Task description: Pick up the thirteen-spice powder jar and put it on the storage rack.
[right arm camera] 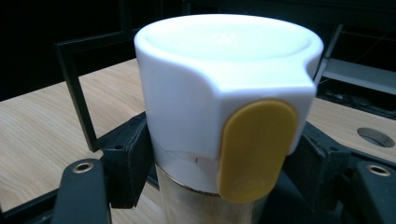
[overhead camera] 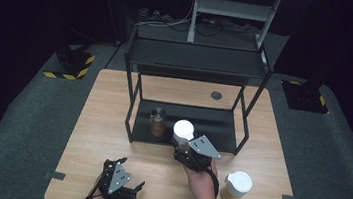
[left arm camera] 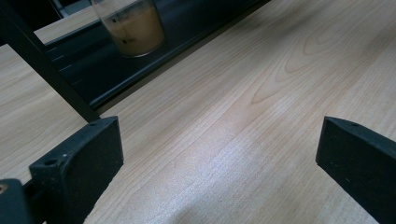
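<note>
Wood-grain worktop fills the foreground, and nearest the person sits the left hand-held gripper, low at the front edge, jaws spread wide with nothing but bare wood between them, as the left gripper view confirms. To the right near the front edge stands a second white-lidded jar, on its own, well apart from the action. Moving forward, the right hand-held gripper is clamped tight on the white-lidded jar, its black pads pressing either side just below the lid; in the right gripper view the lid's yellow tab faces the camera. That jar sits at the front edge of the black rack, at its lower shelf; whether its base is touching down I can't tell. Just beside it on that lower shelf stands a metal-lidded jar of brownish contents. Beyond, the rack's top shelf stretches across.
</note>
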Demonstrator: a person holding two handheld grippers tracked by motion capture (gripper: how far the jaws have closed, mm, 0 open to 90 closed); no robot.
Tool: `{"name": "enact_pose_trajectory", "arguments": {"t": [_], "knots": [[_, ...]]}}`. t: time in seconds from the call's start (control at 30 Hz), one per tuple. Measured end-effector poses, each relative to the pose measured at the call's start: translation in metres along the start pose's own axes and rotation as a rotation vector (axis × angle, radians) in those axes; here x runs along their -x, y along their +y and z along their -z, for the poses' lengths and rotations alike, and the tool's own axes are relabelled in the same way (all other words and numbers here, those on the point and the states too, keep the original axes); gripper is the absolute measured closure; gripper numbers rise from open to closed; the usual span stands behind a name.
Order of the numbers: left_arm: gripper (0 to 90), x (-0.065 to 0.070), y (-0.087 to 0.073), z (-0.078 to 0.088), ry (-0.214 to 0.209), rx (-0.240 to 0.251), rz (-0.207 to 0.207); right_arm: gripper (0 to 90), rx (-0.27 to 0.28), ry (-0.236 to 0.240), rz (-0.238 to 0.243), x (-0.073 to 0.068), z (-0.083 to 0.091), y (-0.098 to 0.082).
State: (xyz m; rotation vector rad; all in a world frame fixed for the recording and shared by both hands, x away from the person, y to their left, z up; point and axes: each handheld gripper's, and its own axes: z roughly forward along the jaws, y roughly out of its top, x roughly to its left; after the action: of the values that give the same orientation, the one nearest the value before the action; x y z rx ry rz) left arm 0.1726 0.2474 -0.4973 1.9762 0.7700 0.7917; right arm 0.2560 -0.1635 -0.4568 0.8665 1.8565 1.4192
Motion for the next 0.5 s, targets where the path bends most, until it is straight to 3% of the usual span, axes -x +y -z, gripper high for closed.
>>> {"name": "enact_pose_trajectory", "arguments": {"t": [0.5], "knots": [[1.1,0.000,-0.001,0.000,0.000,0.005,-0.001,30.1,-0.005,-0.041,-0.013,0.001,-0.021,0.004]]}}
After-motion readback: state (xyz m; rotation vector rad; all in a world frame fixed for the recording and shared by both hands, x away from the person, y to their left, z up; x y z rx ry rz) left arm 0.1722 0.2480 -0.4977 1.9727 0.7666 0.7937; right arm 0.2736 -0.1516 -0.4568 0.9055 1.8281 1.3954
